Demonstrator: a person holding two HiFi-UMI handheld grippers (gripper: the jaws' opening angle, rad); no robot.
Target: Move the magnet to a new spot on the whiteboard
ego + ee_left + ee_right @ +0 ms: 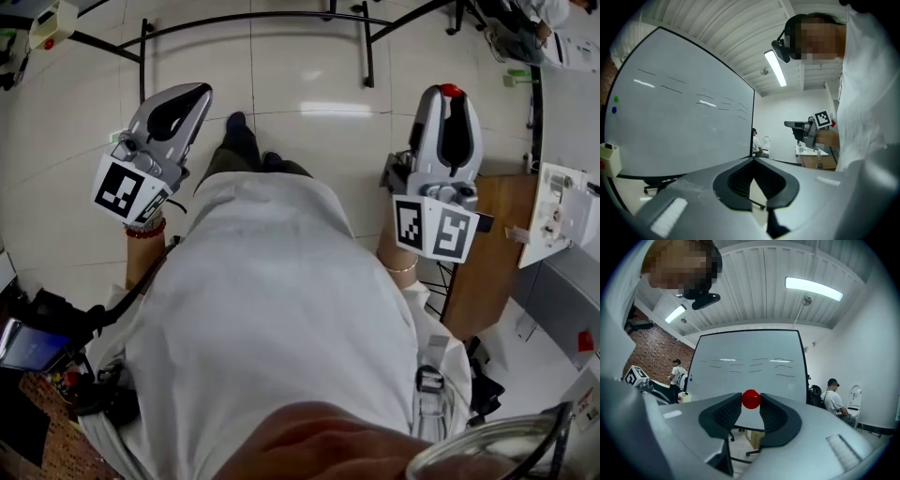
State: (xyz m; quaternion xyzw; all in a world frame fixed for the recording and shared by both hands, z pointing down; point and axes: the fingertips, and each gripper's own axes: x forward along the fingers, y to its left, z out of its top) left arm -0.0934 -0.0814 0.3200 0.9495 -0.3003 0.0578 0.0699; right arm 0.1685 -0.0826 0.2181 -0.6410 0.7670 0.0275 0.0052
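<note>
A small red round magnet (751, 398) is pinched between the dark pads of my right gripper (751, 402), which is shut on it. In the head view the same magnet (451, 90) shows at the tip of the right gripper (452, 96), held up in front of my body. The whiteboard (750, 366) stands ahead, some way off, with faint pen strokes on it. My left gripper (753, 160) is shut with nothing in it, raised at the left (200, 91). It sees the whiteboard (684, 122) slantwise, with a green magnet (616, 99) and a blue magnet (614, 110) near its left edge.
Black stand legs (253, 19) cross the tiled floor ahead of my feet. A wooden desk (492, 253) with white equipment is at my right. A seated person (833, 400) is right of the board, a standing person (677, 373) left of it by a brick wall.
</note>
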